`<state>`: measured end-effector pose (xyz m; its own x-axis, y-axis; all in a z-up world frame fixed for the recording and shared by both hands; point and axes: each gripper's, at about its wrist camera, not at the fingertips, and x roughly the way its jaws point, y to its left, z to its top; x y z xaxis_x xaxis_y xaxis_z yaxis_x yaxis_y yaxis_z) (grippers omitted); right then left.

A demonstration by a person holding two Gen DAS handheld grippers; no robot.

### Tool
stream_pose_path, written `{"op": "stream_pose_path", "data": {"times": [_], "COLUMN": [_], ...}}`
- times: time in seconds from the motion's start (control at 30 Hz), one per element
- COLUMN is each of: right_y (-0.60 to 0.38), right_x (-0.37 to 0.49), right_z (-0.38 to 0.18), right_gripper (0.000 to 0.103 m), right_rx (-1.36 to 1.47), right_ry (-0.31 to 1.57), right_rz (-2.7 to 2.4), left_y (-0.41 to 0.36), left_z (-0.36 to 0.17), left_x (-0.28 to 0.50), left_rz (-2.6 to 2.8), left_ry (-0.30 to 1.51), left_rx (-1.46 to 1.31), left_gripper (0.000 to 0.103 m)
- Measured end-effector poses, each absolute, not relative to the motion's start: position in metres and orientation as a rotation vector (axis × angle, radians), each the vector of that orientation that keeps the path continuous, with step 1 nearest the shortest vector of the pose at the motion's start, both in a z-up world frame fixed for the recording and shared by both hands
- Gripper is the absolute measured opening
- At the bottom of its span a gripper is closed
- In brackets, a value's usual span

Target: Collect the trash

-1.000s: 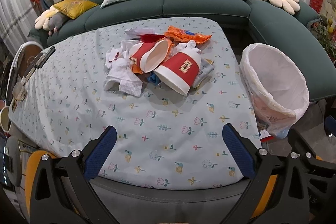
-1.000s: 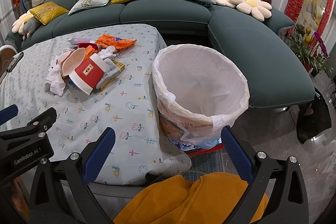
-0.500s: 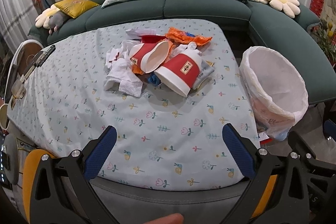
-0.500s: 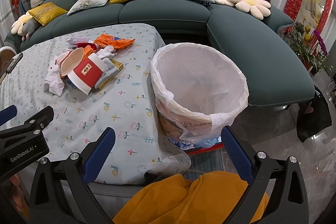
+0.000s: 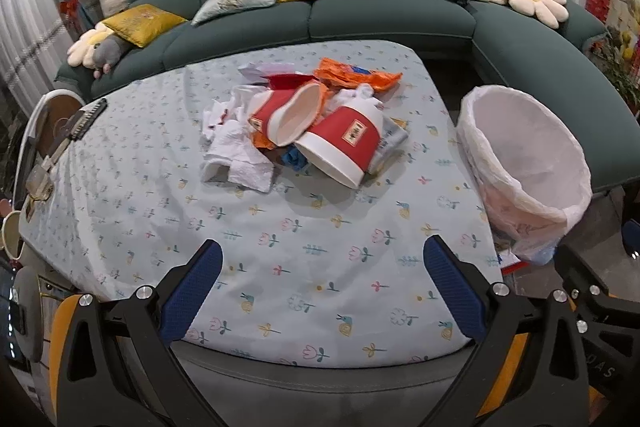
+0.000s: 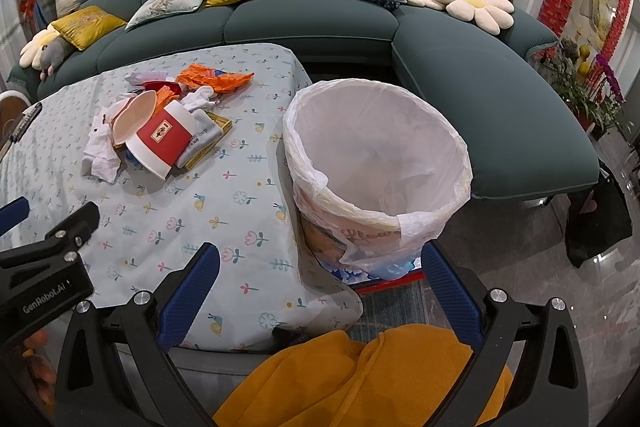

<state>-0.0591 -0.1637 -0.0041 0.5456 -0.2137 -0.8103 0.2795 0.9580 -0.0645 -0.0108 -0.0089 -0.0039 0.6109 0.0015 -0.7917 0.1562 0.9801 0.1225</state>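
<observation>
A pile of trash lies mid-table: a red and white paper bucket (image 5: 342,143) on its side, a second red cup (image 5: 286,115) behind it, crumpled white tissues (image 5: 240,157) at the left, an orange wrapper (image 5: 356,75) at the back. The pile also shows in the right wrist view, with the bucket (image 6: 160,141) at the left. A bin lined with a white bag (image 5: 524,163) stands off the table's right edge; it fills the middle of the right wrist view (image 6: 376,163). My left gripper (image 5: 320,287) is open and empty above the near table edge. My right gripper (image 6: 320,291) is open and empty, in front of the bin.
The table (image 5: 160,187) has a light floral cloth. A green curved sofa (image 5: 384,15) with cushions and plush toys wraps the far and right sides. A remote (image 5: 86,117) and small items lie at the table's left end. Yellow cloth (image 6: 360,379) lies below my right gripper.
Both grippers have shifted slightly; the view of the table and bin has drifted a little. Both stay open and empty. The trash has not moved.
</observation>
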Motion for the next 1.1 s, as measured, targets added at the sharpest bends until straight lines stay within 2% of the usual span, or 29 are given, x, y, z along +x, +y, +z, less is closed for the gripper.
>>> {"op": "stream_pose_path", "data": {"times": [0.57, 1.1], "right_y": [-0.169, -0.179], "right_x": [-0.061, -0.059], "right_z": [-0.005, -0.002], "right_gripper": [0.096, 0.096], "right_rx": [0.081, 0.105], "right_ry": [0.948, 0.943], "right_rz": [-0.301, -0.348], "left_y": [-0.014, -0.020], "left_z": [-0.003, -0.001], "left_x": [-0.006, -0.008], "left_rz": [-0.145, -0.188], "left_ry": [0.942, 0.894], "left_rx": [0.173, 0.156], "left_gripper": [0.096, 0.096]}}
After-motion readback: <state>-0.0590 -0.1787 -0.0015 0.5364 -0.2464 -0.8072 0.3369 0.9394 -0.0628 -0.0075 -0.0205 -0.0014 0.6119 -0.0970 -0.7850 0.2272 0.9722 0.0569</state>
